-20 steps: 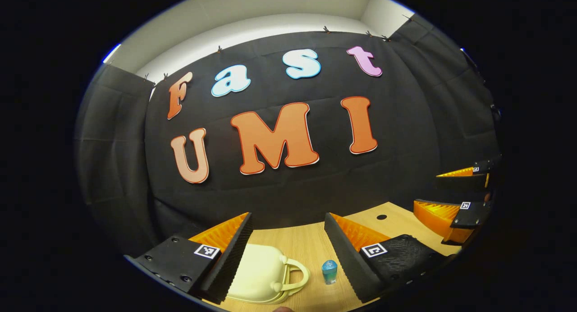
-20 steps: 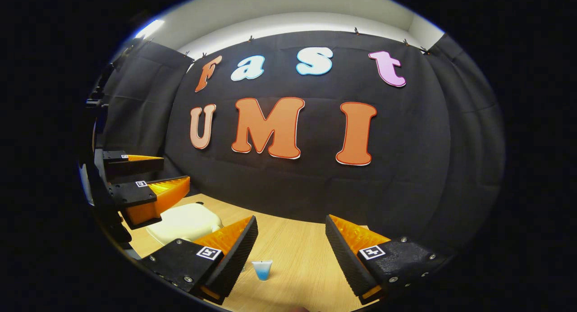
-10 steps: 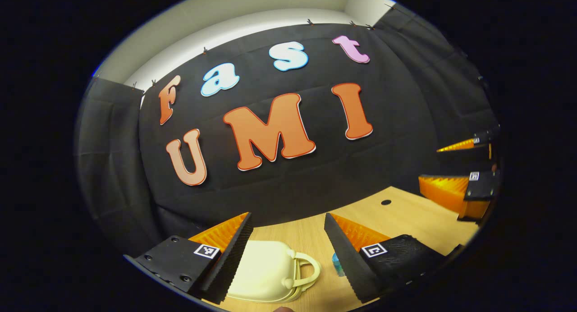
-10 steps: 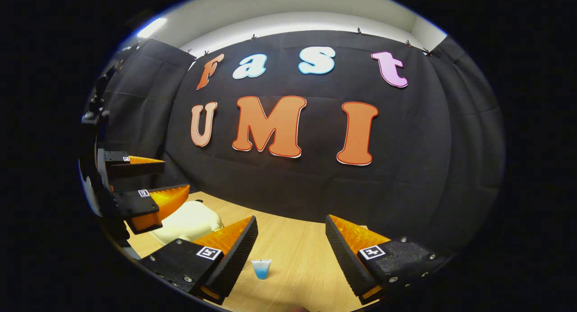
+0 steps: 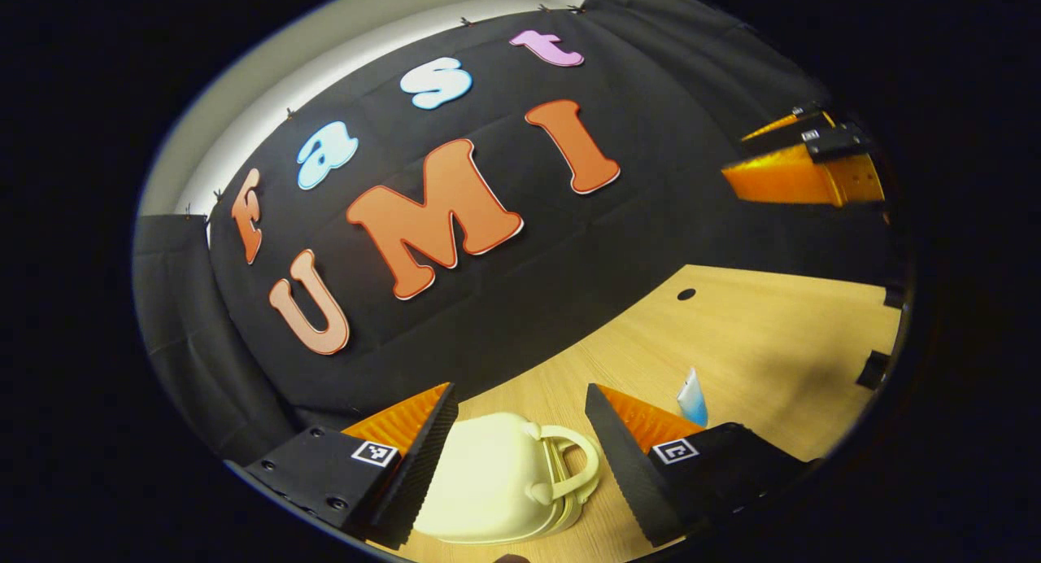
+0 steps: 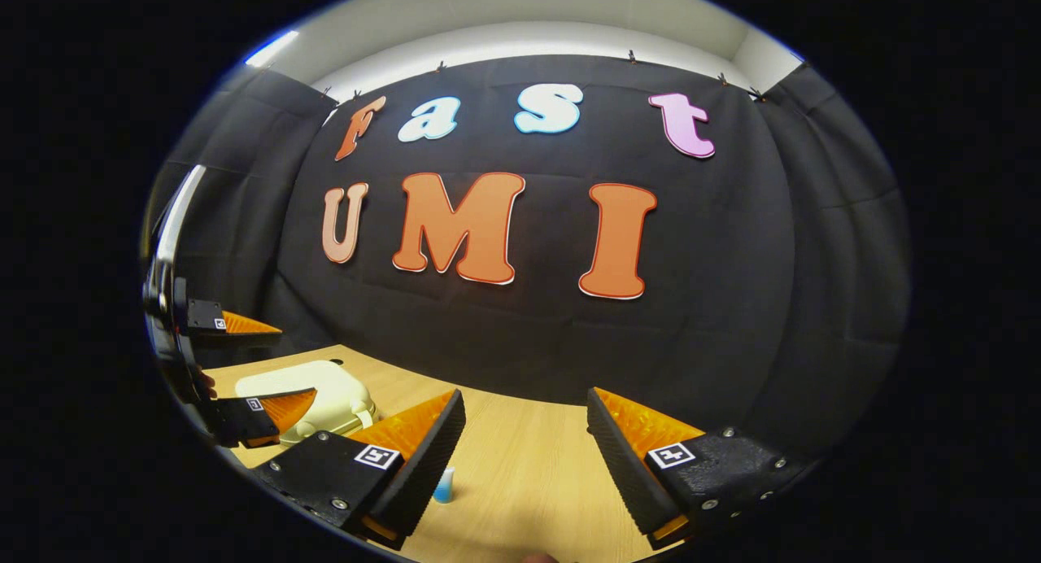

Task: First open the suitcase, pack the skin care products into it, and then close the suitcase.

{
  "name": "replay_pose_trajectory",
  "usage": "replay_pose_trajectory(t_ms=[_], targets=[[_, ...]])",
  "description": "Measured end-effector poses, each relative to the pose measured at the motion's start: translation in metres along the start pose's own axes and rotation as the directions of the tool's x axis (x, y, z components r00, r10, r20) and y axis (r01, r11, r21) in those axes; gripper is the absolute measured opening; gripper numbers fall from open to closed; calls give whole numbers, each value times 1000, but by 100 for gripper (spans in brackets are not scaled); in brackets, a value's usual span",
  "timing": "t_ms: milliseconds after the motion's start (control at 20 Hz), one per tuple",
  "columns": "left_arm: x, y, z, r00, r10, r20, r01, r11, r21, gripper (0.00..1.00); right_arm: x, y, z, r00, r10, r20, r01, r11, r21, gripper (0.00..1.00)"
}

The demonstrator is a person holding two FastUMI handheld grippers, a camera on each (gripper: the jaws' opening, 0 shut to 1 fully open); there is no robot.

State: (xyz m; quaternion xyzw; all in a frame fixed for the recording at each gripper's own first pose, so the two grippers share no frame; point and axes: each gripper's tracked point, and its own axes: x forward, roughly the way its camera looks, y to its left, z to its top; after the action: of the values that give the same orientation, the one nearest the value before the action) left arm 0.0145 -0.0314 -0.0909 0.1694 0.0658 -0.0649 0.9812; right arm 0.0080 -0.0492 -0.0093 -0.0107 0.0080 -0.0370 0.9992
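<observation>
In the left gripper view the left claw stands wide apart, its two orange-and-black ribbed fingers holding nothing, and between them at about 6 o'clock lies the small cream-yellow hard-shell suitcase, flat on the light wooden desk with its lid down and its looped handle turned toward 3 o'clock. Just past the claw's right-side finger, near 4 o'clock, a small white-and-blue skin care tube stands on the desk, apart from the suitcase and touching neither finger. A dark round hole sits in the desk farther back toward the black cloth wall. The right claw shows high at 2 o'clock, well above the desk; how far it gapes cannot be told from there. In the right gripper view the right claw is likewise wide apart and empty, hanging over bare desk. The skin care tube peeks out beside its left-side finger at about 7 o'clock, partly hidden by it. The suitcase rests at 8 o'clock, with the left claw spread above and in front of it, not touching it as far as can be seen.
</observation>
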Motion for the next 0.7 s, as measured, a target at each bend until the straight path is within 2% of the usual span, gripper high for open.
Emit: replay_pose_trajectory(t_ms=[300, 500, 700], targets=[[16, -27, -45, 996, -23, -89, 39, 981, 188, 98, -2, -13, -5, 1000, 14, 3, -14, 1000, -10, 95], [26, -36, -83, 985, -6, -172, 58, 953, 298, 97, -5, -16, -15, 999, 40, -18, -41, 999, -10, 95], [30, -44, -119, 972, -1, -236, 86, 932, 352, 96, -9, -17, -22, 998, 55, -30, -56, 998, -22, 95]])
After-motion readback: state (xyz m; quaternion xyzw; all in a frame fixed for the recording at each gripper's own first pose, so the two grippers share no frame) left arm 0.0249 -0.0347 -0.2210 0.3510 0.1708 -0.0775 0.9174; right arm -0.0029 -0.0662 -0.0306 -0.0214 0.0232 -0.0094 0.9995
